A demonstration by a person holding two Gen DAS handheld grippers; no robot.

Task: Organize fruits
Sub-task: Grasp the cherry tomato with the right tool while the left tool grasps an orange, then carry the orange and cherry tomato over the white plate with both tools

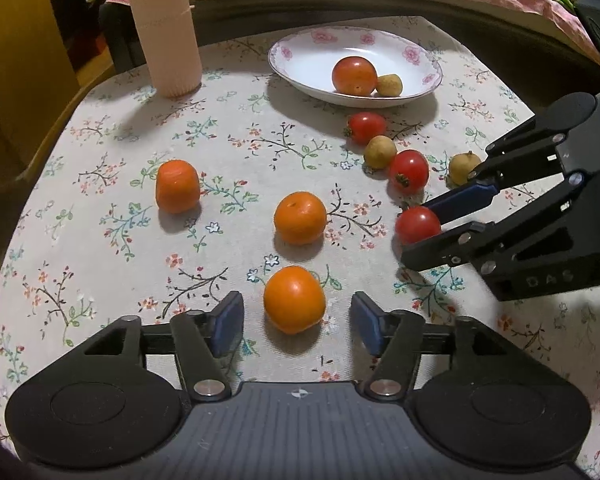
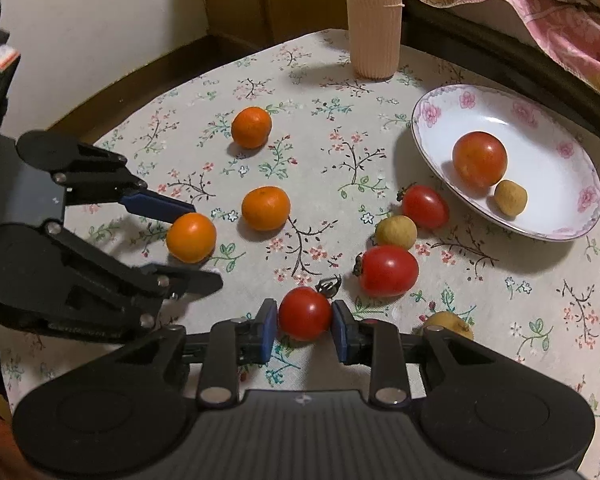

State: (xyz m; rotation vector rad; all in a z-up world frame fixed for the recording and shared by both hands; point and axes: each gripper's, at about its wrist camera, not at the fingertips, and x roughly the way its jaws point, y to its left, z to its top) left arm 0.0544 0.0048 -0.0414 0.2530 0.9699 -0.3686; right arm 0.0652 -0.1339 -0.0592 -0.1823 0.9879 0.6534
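Right hand-held gripper (image 2: 304, 322) clamps a tomato (image 2: 304, 313); left hand-held gripper (image 1: 296, 320), open, straddles an orange (image 1: 294, 299). Squeeze gently; lift toward plate (image 2: 432, 136).

A tomato (image 2: 479, 159) and a longan (image 2: 510, 197) lie in the plate (image 2: 556, 120) — three oranges (image 2: 265, 208) sit to its left.

pink cylinder (image 1: 165, 28) top cut off | longan (image 2: 450, 322) half hidden behind right tongs (image 2: 304, 325)

Orange mandarins (image 1: 294, 299), red tomatoes (image 2: 304, 313), white plate (image 1: 300, 60) with pink roses, floral tablecloth (image 1: 100, 208)
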